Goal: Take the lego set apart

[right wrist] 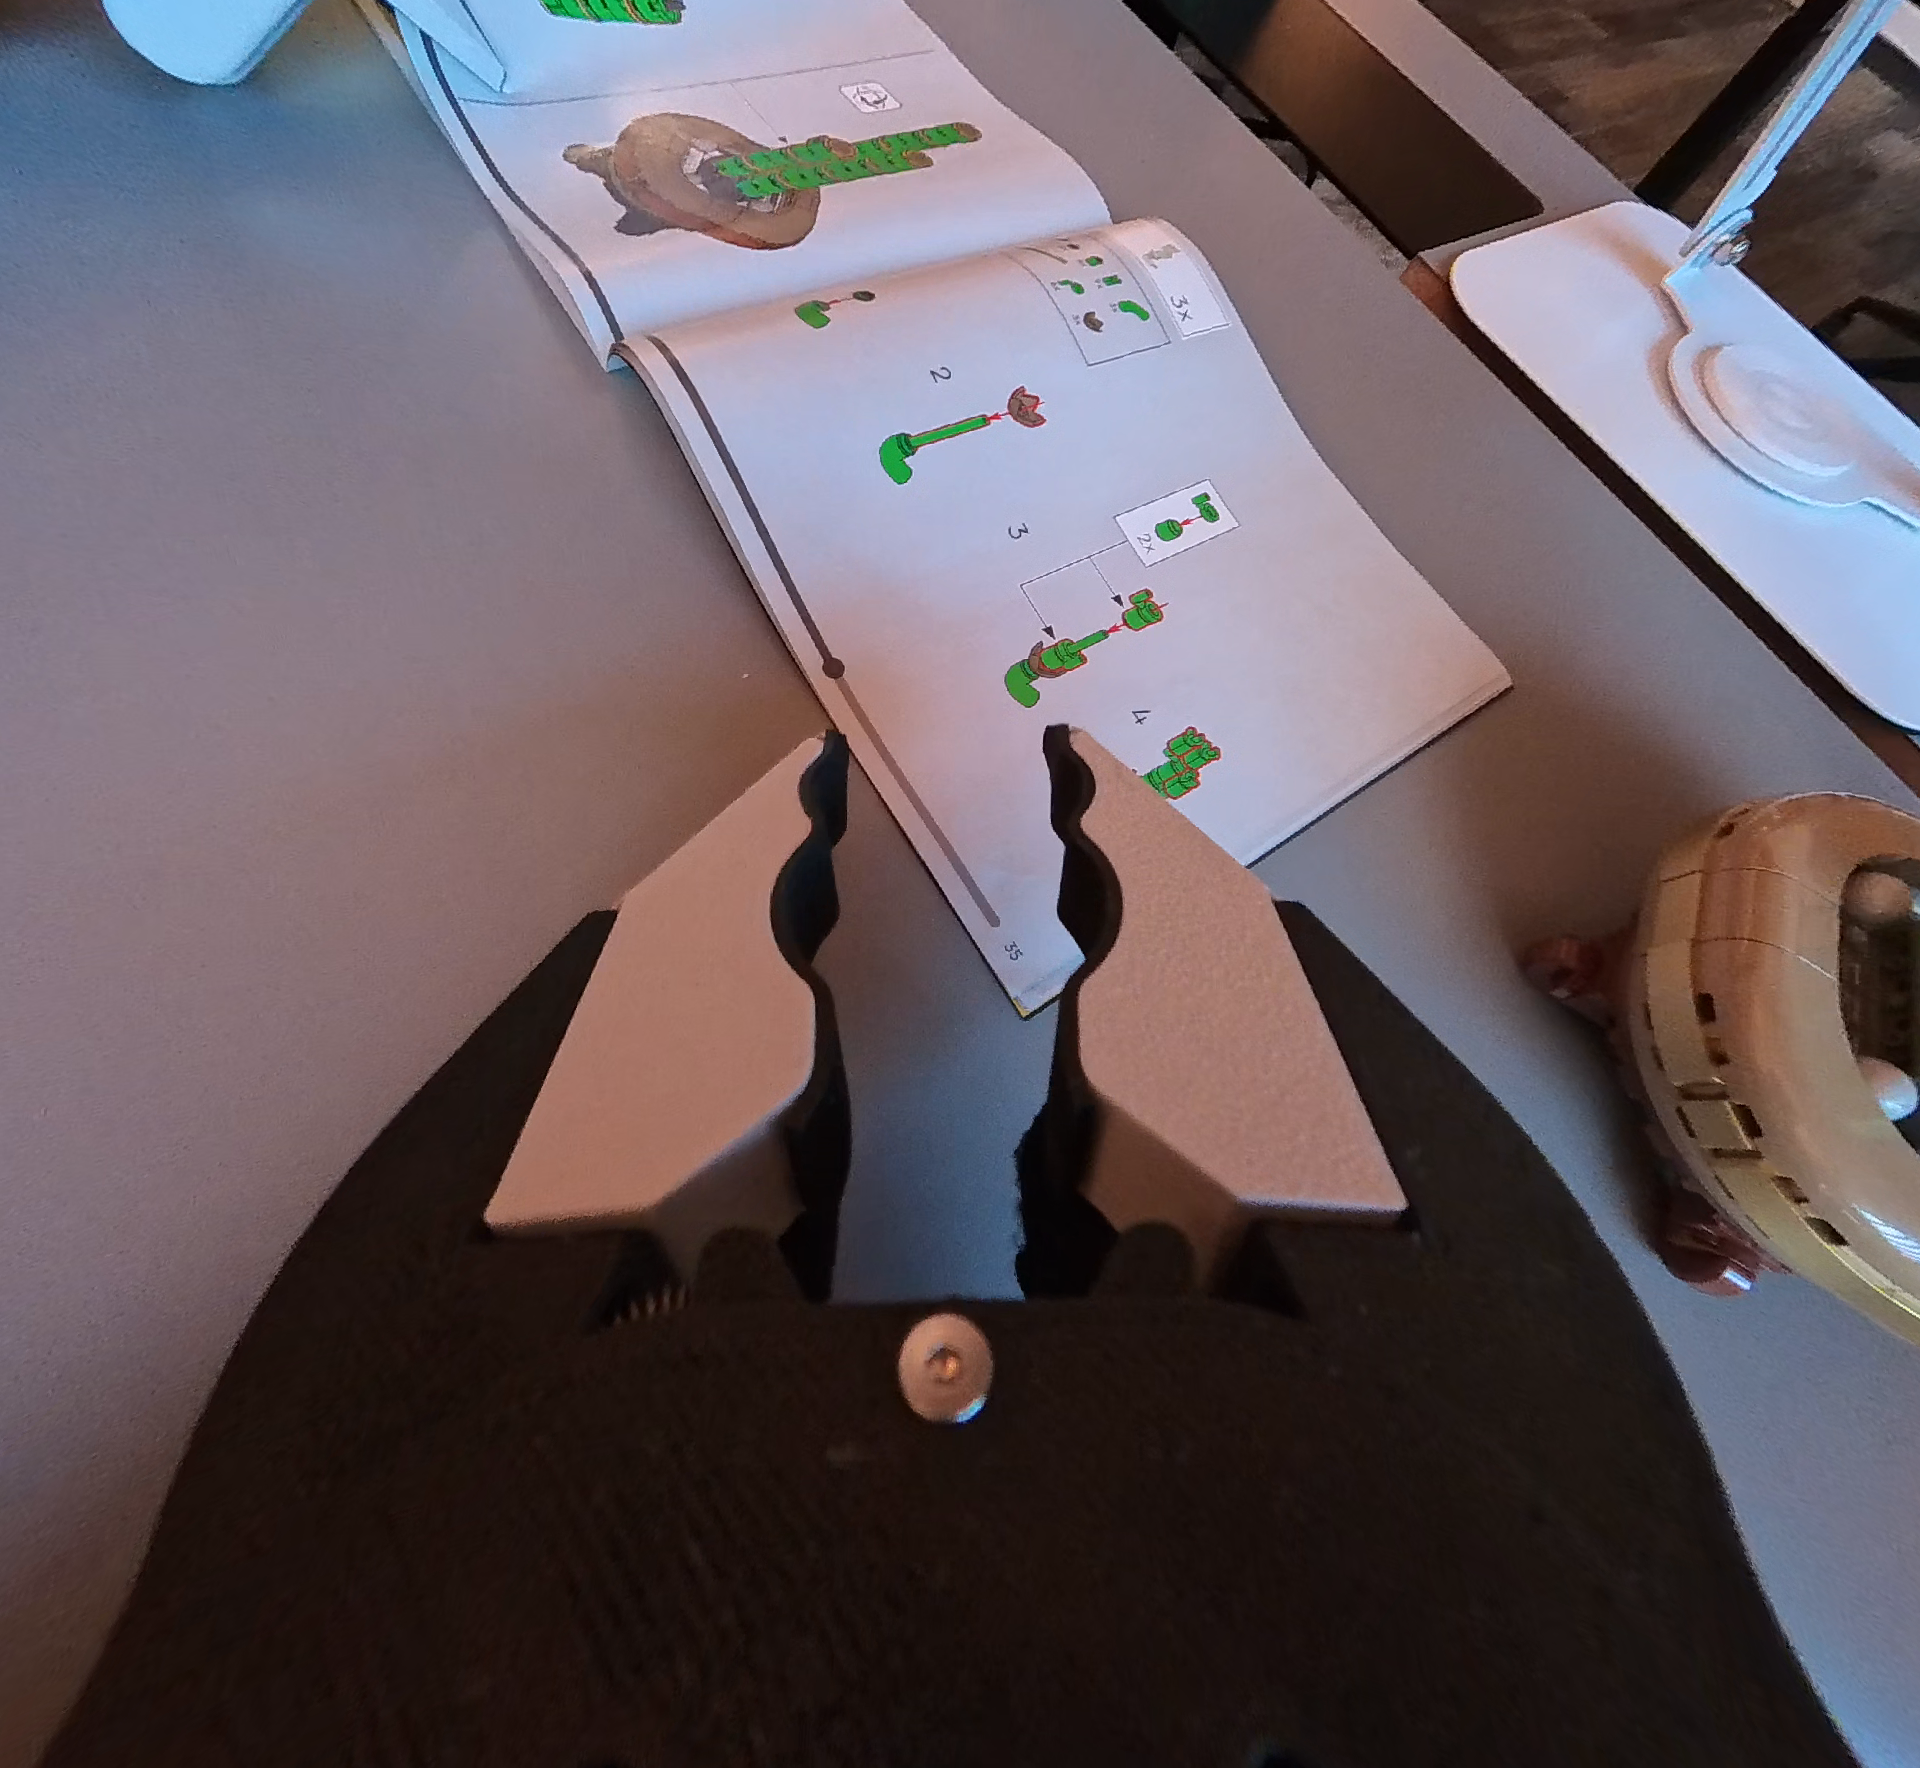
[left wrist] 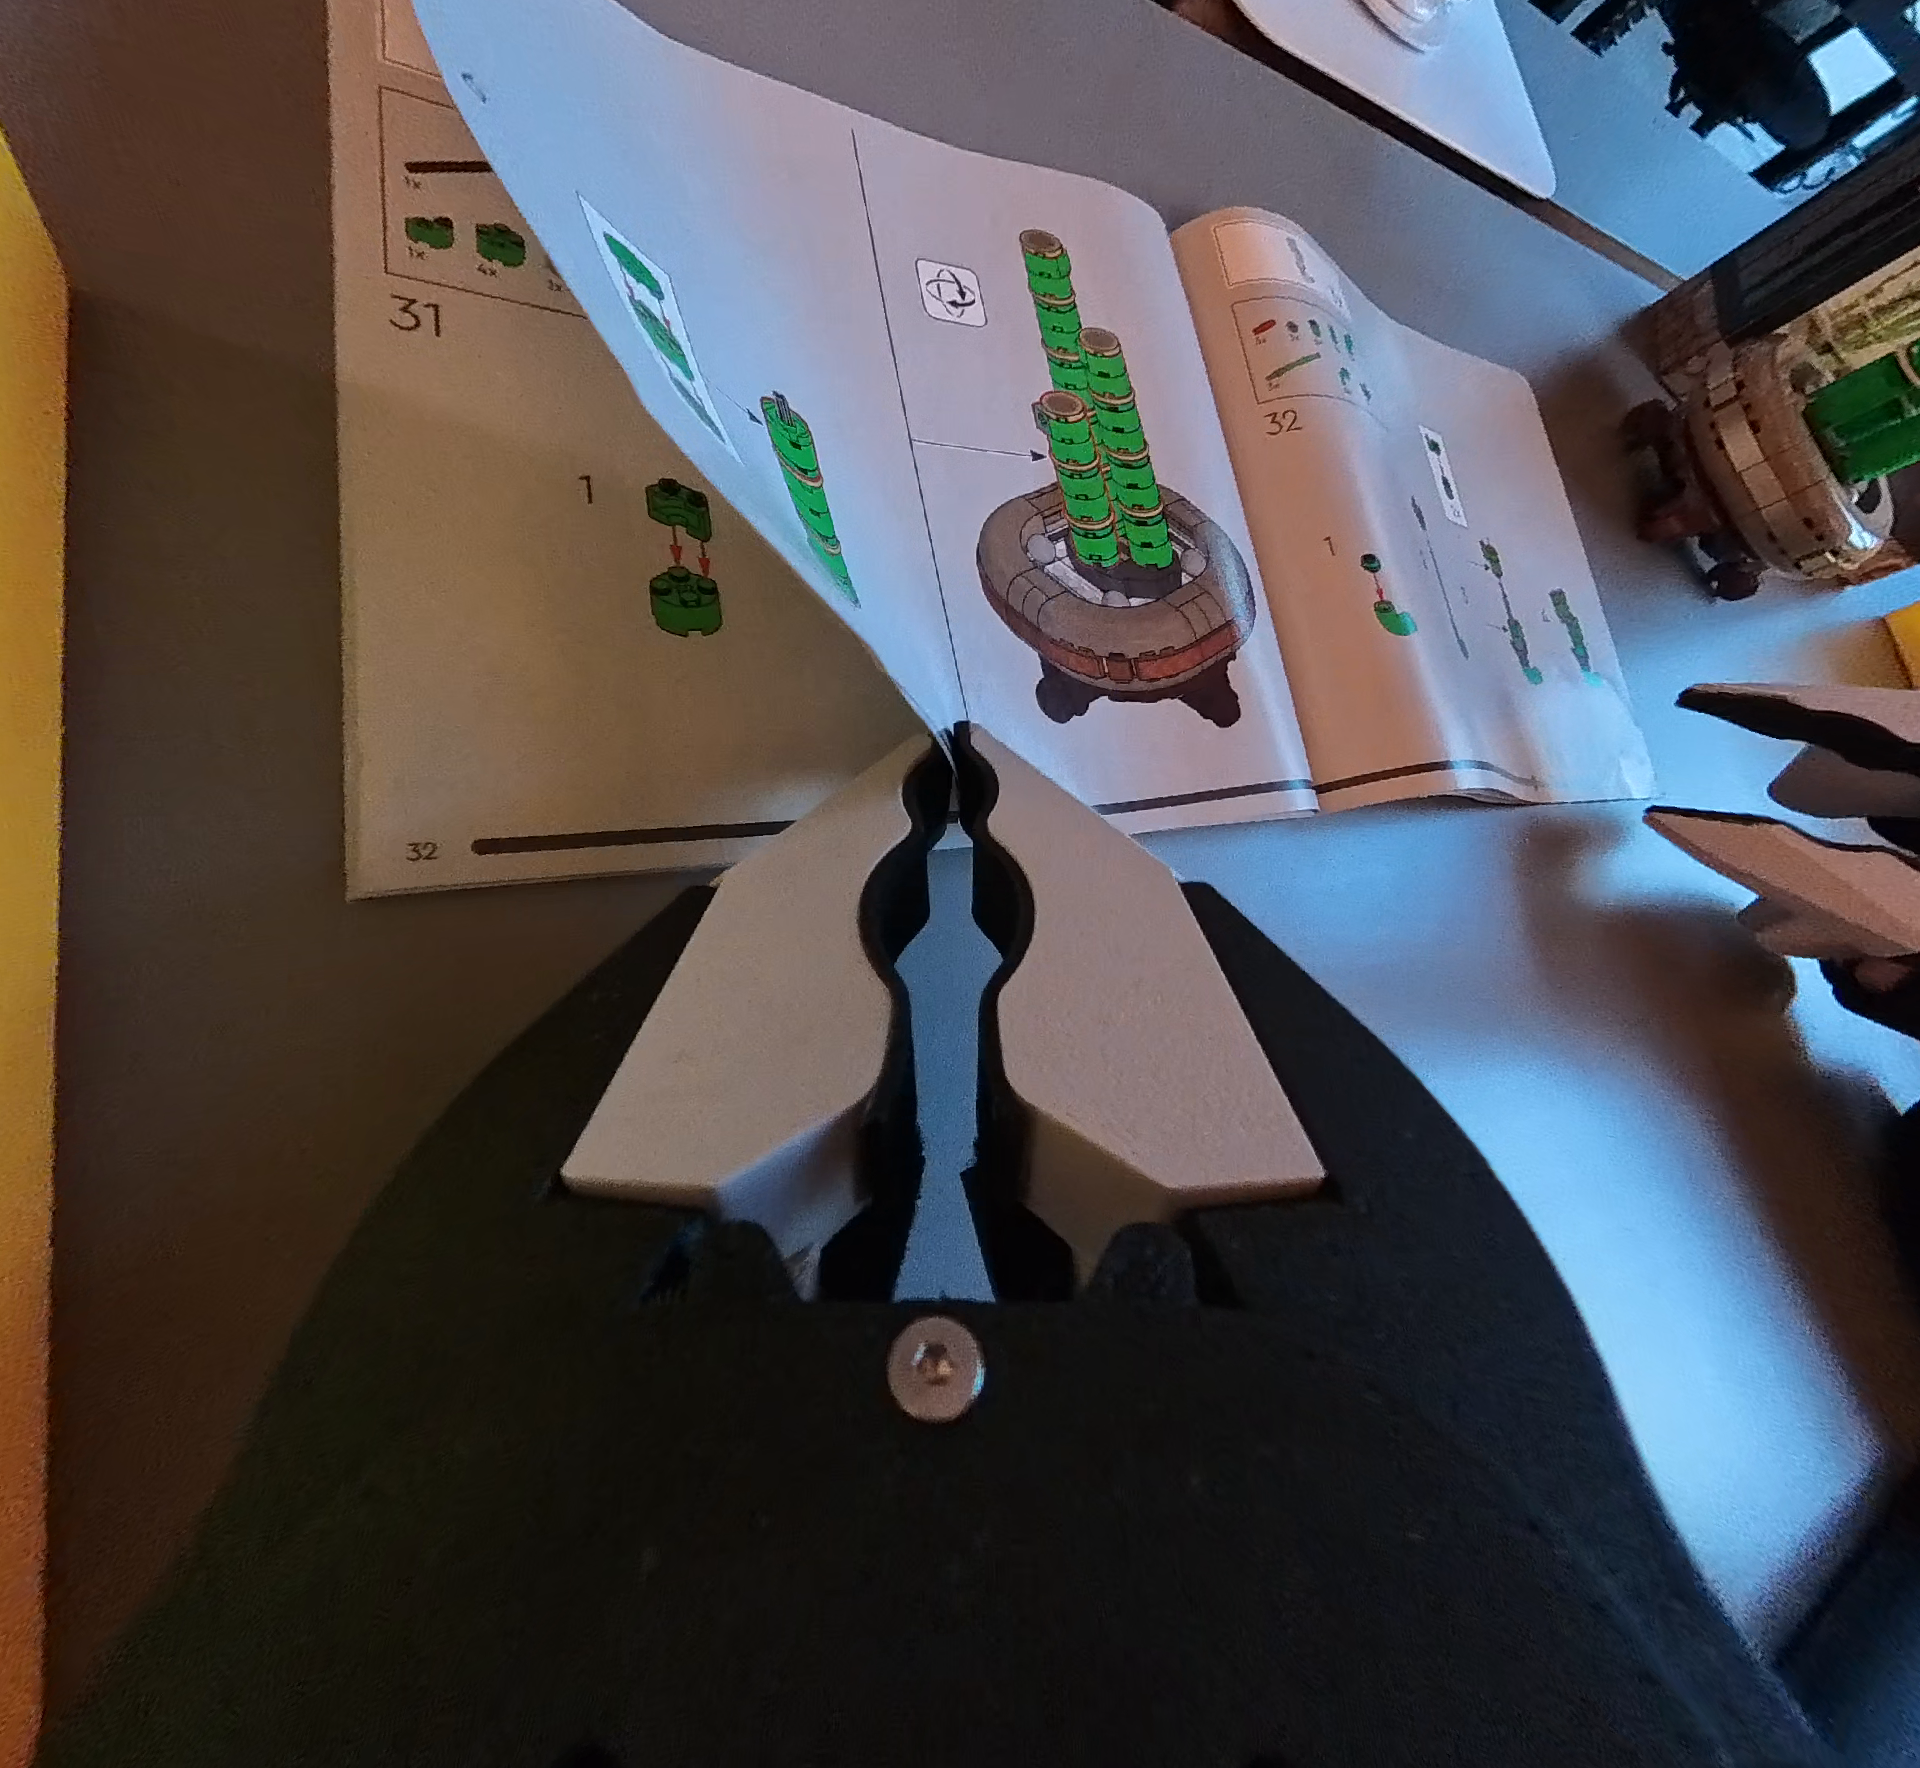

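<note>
printed numerals mark the pages of the open instruction booklet (left wrist: pixel 520 679).

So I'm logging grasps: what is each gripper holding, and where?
Left gripper pinches a lifted page of the instruction booklet at its bottom edge. Right gripper is open, holding nothing.

Left gripper (left wrist: pixel 954 742) jaws pinching lifted booklet page (left wrist: pixel 727 284), lego set (left wrist: pixel 1787 451) far right

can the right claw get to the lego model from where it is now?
Probably yes. The right claw is open over the instruction booklet's lower corner, and the lego model sits just to its right on bare table, with nothing between them.
</note>
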{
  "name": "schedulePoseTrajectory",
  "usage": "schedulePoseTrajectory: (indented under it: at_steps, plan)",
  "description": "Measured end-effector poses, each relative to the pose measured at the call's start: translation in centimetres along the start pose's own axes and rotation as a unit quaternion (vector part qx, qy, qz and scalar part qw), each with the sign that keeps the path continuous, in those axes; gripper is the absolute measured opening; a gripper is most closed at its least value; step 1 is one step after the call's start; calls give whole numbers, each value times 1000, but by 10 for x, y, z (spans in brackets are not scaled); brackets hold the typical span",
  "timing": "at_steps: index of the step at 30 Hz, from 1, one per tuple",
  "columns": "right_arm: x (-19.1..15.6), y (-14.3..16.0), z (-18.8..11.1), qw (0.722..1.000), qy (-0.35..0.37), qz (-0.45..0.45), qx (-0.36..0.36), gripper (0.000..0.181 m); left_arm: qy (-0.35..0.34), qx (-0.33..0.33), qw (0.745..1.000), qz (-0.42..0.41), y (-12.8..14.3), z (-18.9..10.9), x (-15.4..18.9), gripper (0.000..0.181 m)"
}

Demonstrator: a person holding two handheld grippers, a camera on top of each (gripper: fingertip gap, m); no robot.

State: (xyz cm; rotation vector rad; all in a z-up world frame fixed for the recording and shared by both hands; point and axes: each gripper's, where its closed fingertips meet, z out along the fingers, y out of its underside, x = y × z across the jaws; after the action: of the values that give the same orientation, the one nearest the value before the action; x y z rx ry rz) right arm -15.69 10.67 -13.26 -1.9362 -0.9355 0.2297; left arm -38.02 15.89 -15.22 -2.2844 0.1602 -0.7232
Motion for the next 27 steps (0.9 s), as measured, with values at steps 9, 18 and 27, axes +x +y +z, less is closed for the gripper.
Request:
schedulePoseTrajectory:
  at_steps: [9, 18, 27]
  plan:
    - [2, 3, 1, 1000, 7, -15, -9, 37, 9, 28, 999, 33, -9, -7, 13, 0]
    - [4, 7, 2, 999, 16, -32, -19, 36, 30, 83, 993, 82, -26, -19, 34, 0]
    - [18, -3, -3, 998, 49, -29, -4, 36, 103, 169, 965, 170, -44, -26, 115, 0]
